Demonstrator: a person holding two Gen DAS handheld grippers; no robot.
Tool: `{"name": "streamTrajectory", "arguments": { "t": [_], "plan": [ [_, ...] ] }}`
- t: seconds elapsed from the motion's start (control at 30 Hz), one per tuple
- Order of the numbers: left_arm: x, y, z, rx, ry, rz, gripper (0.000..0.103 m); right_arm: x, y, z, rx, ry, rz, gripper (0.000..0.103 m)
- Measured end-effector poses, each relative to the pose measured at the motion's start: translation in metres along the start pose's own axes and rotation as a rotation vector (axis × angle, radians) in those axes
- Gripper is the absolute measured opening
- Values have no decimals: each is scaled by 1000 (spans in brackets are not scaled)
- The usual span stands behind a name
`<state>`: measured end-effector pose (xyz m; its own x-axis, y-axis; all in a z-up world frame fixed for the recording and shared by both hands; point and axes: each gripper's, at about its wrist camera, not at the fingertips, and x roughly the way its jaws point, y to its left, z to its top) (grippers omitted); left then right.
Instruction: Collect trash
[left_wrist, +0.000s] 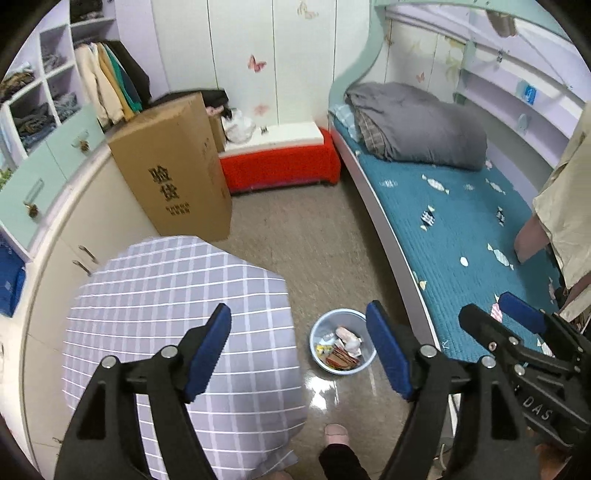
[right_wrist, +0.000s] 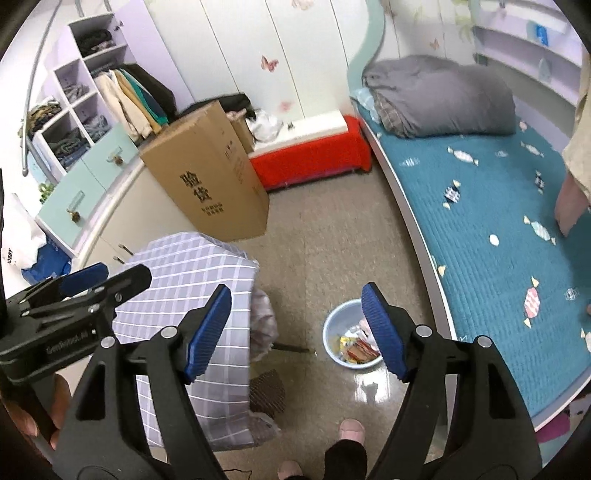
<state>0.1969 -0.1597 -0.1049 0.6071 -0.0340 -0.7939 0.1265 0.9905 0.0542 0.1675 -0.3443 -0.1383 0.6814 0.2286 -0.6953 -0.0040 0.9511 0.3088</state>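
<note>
Left tongs (left_wrist: 299, 350) spread wide, gripping nothing, held high above the floor (left_wrist: 303, 251). Right tongs (right_wrist: 297, 332) likewise spread wide and bare, also high up; seen again at the right edge of the left view (left_wrist: 517, 314), beside the left pair.

Down on the floor, a pale blue bin (left_wrist: 341, 341) standing upright, mouth facing up, round, so no long axis to speak of. Inside it, trash (left_wrist: 343, 350): crumpled white and pinkish paper plus red and yellow wrappers, heaped without clear direction. Bin well below both tongs, framed between the left pair's pads in the left view, partly hidden behind the right-hand pad (right_wrist: 384, 332) in the right view (right_wrist: 347, 332).

Just beside the bin, the bed (left_wrist: 461, 236) with teal cover. On the other side, a desk under grey checked cloth (left_wrist: 177, 321). Further back, a tall cardboard box (left_wrist: 173, 170) and a red bench (left_wrist: 280, 166). 1 slippered foot (left_wrist: 336, 435) near the bin.
</note>
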Motion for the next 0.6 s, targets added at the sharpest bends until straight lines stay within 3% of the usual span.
{"name": "streamTrajectory", "arguments": {
  "t": [0.33,0.6],
  "plan": [
    [-93,59,-45,-1,-130,-18,79,-78,76,-41,-35,-160,-12,77],
    [-147,90,-85,24,-201,-20,82,-126,112,-76,-41,-246,-39,79]
  ]
}}
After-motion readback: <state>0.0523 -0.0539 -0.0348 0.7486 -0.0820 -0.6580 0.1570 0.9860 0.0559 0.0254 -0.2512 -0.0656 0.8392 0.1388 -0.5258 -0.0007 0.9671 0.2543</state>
